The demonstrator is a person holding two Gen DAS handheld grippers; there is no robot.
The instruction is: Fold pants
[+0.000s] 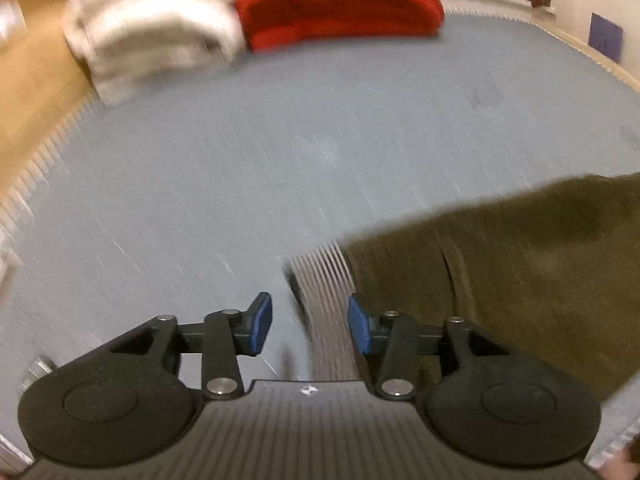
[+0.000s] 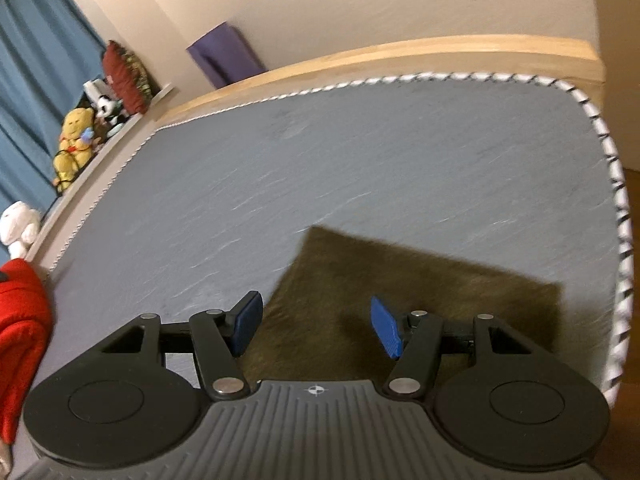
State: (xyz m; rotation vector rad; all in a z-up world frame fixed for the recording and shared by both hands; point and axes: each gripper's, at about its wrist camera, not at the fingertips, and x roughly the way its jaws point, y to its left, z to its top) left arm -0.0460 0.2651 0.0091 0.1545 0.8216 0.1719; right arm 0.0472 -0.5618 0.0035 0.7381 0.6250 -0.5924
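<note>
The olive-brown pants (image 1: pixel 500 264) lie folded flat on the grey bed sheet (image 1: pixel 280 152), at the right of the left wrist view, with a ribbed cuff (image 1: pixel 324 280) at their left end. My left gripper (image 1: pixel 310 324) hovers above that cuff, open, nothing between its blue pads (image 1: pixel 260 324). In the right wrist view the pants (image 2: pixel 420 280) form a rough rectangle near the bed's corner. My right gripper (image 2: pixel 316 326) hangs open over them and grips nothing.
A red folded garment (image 1: pixel 340 4) and a white bundle (image 1: pixel 156 24) sit at the far side of the bed. A wooden bed frame (image 2: pixel 400 60) and striped mattress edge (image 2: pixel 616 184) border the sheet. Plush toys (image 2: pixel 76 140) line a ledge by blue curtains.
</note>
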